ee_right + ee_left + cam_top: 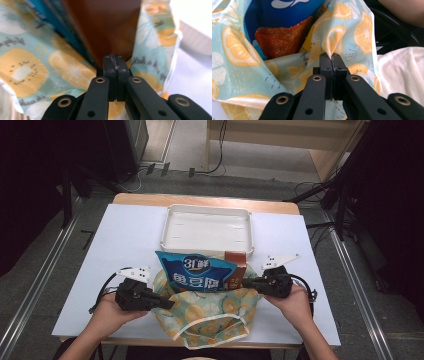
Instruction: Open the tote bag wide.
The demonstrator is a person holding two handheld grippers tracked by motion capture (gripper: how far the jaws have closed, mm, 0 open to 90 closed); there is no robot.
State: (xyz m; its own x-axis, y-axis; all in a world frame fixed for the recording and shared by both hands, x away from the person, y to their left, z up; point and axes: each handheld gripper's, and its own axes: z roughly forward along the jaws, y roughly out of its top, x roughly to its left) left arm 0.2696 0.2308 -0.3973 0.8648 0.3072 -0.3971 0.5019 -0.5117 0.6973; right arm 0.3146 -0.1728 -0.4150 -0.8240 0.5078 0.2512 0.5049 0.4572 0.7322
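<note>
A cloth bag [215,312] printed with lemon slices lies at the table's near edge, its mouth toward the tray. A blue snack packet [200,272] and a brown packet [236,265] stick out of it. My left gripper [170,304] is at the bag's left rim. In the left gripper view its jaws [332,56] are shut on a fold of the bag [237,50], with the blue packet [287,15] behind. My right gripper [246,282] is at the right rim. In the right gripper view it [113,57] is shut at the bag's edge [37,70], against the brown packet [105,25].
A shallow white tray [165,227] sits beyond the bag at the table's far middle. A white sheet [125,235] covers the tabletop. Cables and stands lie on the floor behind and to the right. The person's white clothing [402,70] is close behind the bag.
</note>
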